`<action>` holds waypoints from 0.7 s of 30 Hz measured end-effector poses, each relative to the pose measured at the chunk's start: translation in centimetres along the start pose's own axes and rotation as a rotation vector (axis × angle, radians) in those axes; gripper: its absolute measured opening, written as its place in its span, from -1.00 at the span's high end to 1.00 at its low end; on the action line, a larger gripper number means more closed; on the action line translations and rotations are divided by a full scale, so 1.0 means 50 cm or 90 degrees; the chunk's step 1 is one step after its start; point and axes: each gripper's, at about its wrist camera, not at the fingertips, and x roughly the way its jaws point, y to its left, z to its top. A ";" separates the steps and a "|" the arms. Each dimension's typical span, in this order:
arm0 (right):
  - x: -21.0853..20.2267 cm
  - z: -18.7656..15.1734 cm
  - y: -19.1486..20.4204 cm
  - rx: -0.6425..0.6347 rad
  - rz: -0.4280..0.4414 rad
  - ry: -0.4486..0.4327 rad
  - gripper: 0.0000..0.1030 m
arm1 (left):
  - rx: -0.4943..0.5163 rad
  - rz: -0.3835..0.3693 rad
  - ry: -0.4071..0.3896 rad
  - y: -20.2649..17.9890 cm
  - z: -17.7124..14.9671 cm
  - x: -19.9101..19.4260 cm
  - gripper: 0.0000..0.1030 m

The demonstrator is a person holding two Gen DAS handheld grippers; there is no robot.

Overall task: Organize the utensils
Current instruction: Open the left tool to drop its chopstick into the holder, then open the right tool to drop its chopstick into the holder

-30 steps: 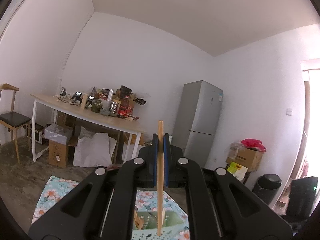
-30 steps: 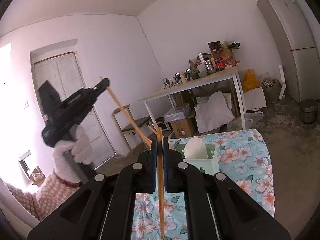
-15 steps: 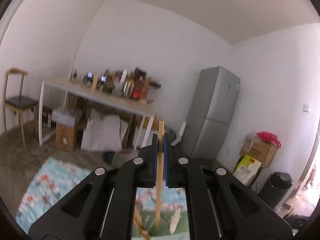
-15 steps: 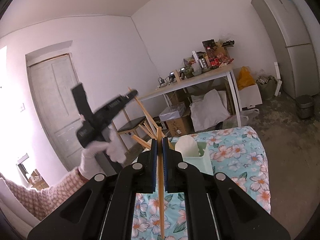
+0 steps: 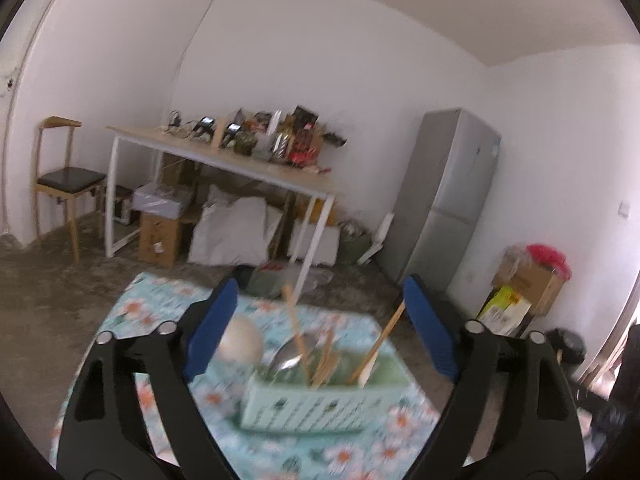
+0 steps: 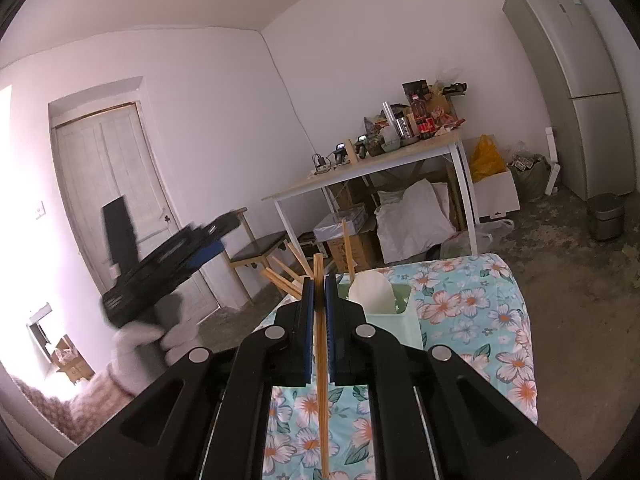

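White walls enclose a bare-floored room where a flower-print cloth [image 5: 168, 304] covers the near surface and a long cluttered table [image 5: 224, 156] stands at the far wall beside a grey refrigerator [image 5: 452, 200]. On the cloth sits a pale green utensil basket [image 5: 316, 408], already bristling with wooden sticks [image 5: 296, 328], a metal spoon [image 5: 286, 358] and a white scoop [image 5: 242, 342] at its left end.

Above the basket the left gripper [image 5: 318, 328] hangs with its blue pads [image 5: 212, 328] spreading apart, nothing pinched between them; the sticks seen in the gap stand in the basket beyond. In the right wrist view this same gripper [image 6: 176, 256] appears at left, blurred, gripped by a white-gloved hand [image 6: 152, 336] with a checked sleeve [image 6: 60, 400].

Nearer the camera, the right gripper [image 6: 319, 320] has its jaws pressed together on a single wooden chopstick [image 6: 321, 380], held upright just short of the basket [image 6: 400, 320], its tip poking above the pads.
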 end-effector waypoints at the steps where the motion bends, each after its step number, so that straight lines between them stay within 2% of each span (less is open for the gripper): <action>1: 0.002 0.002 0.001 -0.002 0.000 0.000 0.89 | 0.005 0.009 0.010 0.004 -0.010 -0.015 -0.69; 7: 0.031 0.039 0.015 -0.033 -0.002 -0.006 0.89 | 0.044 0.077 0.099 0.041 -0.087 -0.072 -0.78; 11: 0.071 0.095 0.028 -0.067 0.002 -0.022 0.89 | 0.071 0.128 0.155 0.069 -0.141 -0.086 -0.81; 14: 0.108 0.144 0.038 -0.092 0.000 -0.039 0.89 | 0.061 0.159 0.196 0.094 -0.176 -0.091 -0.81; 21: 0.200 0.232 0.071 -0.132 -0.001 -0.077 0.89 | 0.049 0.227 0.211 0.126 -0.208 -0.104 -0.82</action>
